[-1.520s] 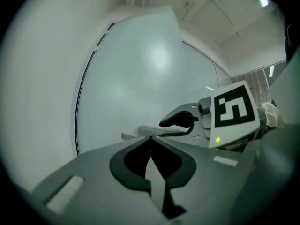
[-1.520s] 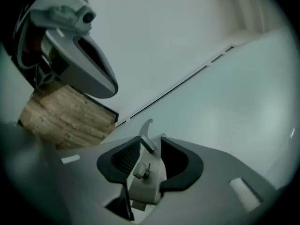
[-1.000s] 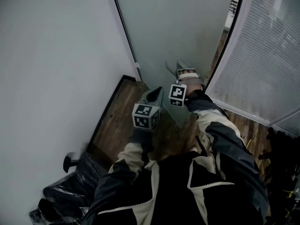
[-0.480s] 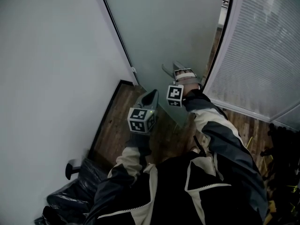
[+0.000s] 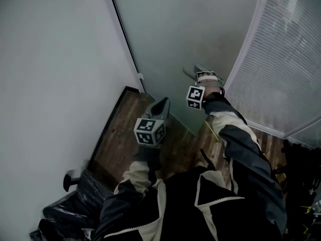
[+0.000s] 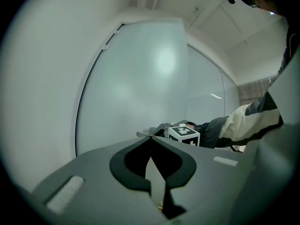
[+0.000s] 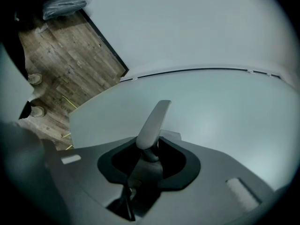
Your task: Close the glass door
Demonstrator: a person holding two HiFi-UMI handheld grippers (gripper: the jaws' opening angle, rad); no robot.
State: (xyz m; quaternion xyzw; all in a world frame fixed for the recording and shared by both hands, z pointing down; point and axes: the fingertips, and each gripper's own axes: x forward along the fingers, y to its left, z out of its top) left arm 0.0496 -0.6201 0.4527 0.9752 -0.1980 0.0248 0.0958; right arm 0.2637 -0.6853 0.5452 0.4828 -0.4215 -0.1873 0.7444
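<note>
Glass door (image 5: 180,29) | handle (image 7: 155,120) clamped in right tool (image 7: 150,146) | left tool (image 6: 151,142) closed, empty, apart

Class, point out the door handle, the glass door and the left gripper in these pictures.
door handle (image 7: 153,123): right gripper view, on the lever's flat blade.
glass door (image 5: 190,24): head view, on the bare frosted pane.
left gripper (image 5: 163,103): head view, at its fingertips.

Your right gripper (image 5: 204,75) has carried the door handle (image 7: 154,121) between its fingers rightward and slightly up in the head view. The glass door (image 5: 190,24) has swung with it. The dark gap beyond your fingers, between the door's edge and the slatted panel (image 5: 288,54), has closed.
</note>
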